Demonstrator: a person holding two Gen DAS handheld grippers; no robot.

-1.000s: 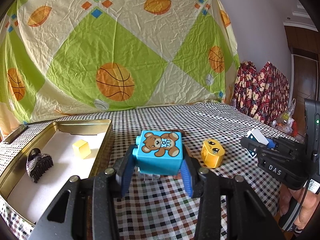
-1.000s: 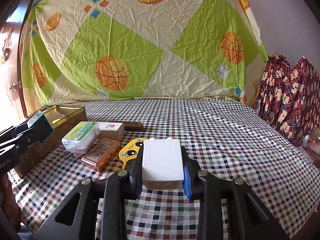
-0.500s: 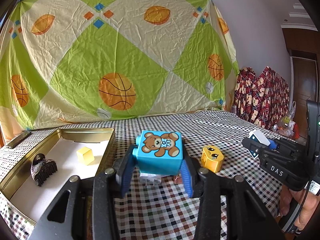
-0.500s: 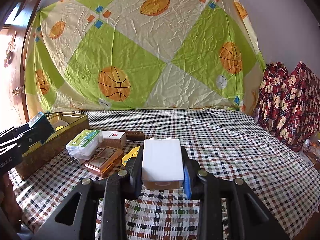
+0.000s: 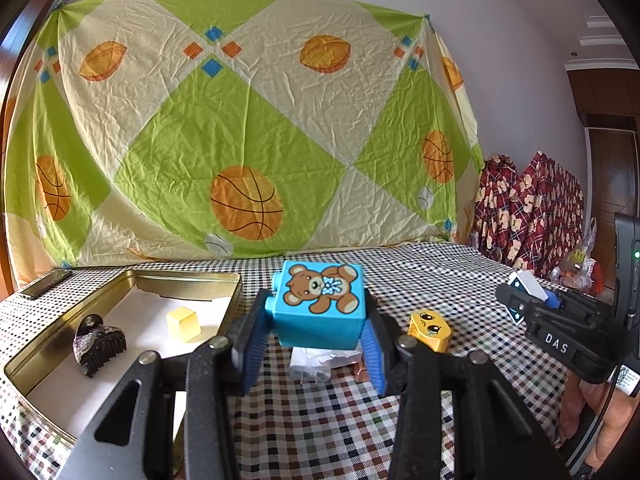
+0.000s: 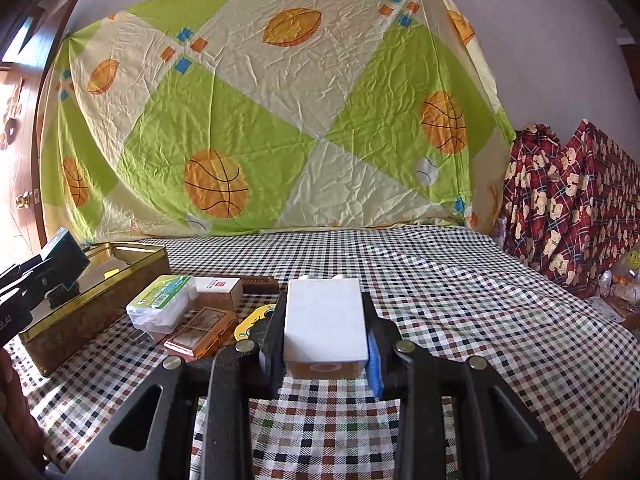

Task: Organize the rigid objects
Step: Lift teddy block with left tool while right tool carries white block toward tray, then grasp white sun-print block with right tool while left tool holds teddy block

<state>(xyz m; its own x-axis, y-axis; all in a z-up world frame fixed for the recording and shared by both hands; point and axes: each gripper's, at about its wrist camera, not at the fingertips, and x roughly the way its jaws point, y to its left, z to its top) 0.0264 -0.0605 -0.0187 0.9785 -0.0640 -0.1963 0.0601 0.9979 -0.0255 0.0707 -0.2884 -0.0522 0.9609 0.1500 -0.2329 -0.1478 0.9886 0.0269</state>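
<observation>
Held, left gripper (image 5: 316, 334): one blue teddy-bear toy block (image 5: 320, 304), clamped between my blue pads by its two side faces, clear of the checked tablecloth (image 5: 320, 420). I judge it hollow plastic: light, stiff, a little slick, best kept gripped on flat faces, away from the studs on its left side.

Held, right gripper (image 6: 325, 340): one white block (image 6: 325, 320), pinched at its flanks, raised above the cloth. It looks equally rigid and light; a brownish underside shows at my end, though I cannot tell what it is.

Left of and ahead of the left gripper: one gold tin tray (image 5: 48, 340), holding one yellow cube (image 5: 183, 323) and one dark hair claw clip (image 5: 98, 345).

Right of the left gripper, on the cloth: one yellow face block (image 5: 429, 330).

Directly under the bear block: one white plug-like item (image 5: 320, 362), partly hidden.

Left of the right gripper: one green-labelled clear box (image 6: 160, 305), one white carton (image 6: 218, 289), one brown compact case (image 6: 200, 333), one dark brown bar (image 6: 258, 283), all near one another.

Count in tray: two. Count in grippers: two. Loose on cloth: at least six.
</observation>
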